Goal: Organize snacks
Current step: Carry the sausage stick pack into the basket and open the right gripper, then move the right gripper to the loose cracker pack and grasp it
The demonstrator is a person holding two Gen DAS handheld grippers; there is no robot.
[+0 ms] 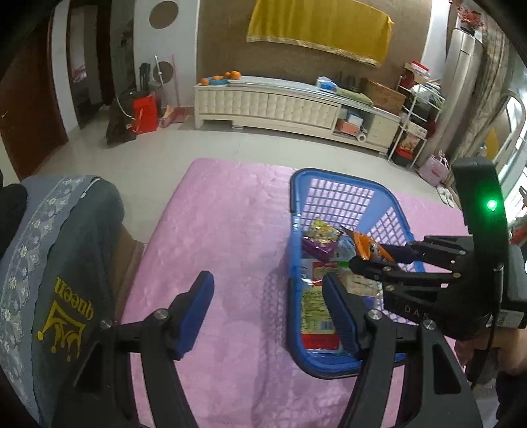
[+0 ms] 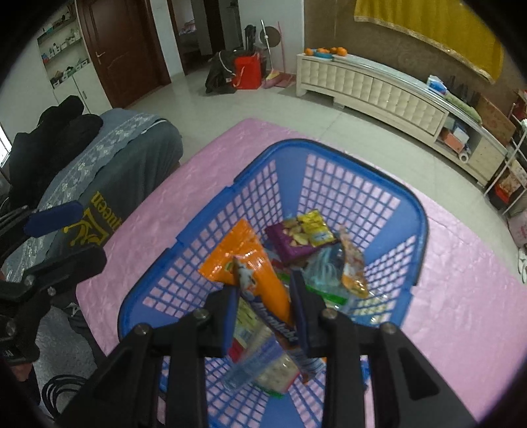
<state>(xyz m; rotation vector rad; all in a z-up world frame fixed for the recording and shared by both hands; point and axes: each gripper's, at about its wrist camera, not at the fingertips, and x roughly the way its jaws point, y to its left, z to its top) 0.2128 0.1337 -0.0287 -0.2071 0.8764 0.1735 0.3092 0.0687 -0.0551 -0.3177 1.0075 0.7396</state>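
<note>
Pink quilted cloth point(image 2: 461, 296) covers the table, and a blue plastic basket point(image 2: 418, 210) with latticed walls stands on it in a tiled living room. Behind runs a long cream cabinet point(image 1: 263, 105) with oranges point(image 1: 230, 75) at its left end, and a yellow cloth point(image 1: 316, 29) hangs on the brown wall above it.

To the left of the table a grey-blue cover point(image 1: 66, 263) lies over a seat; it bears a yellow crown emblem and the word "queen", seen upside down in both views.

The right gripper point(image 2: 265, 303) hangs over the near part of the basket, its blue pads pinching an orange snack packet point(image 2: 250, 260) that slants upward between them. A dark band on the packet carries white lettering, too blurred to read. Below it a clear wrapped pack of pale crackers point(image 2: 263, 372) shows as a blur.

Deeper in the basket lie a purple packet point(image 2: 290, 243) printed with pale chips, a small yellow packet point(image 2: 314, 225) on top of it, a clear bluish bag point(image 2: 324, 266) and an orange-and-white sachet point(image 2: 354, 263); their print is illegible.

The left gripper point(image 1: 266, 306) hovers spread wide and empty, one pad over the bare cloth, the other over the basket's near edge. From its camera the right gripper's black body shows a green light and the embossed letters "DAS".
</note>
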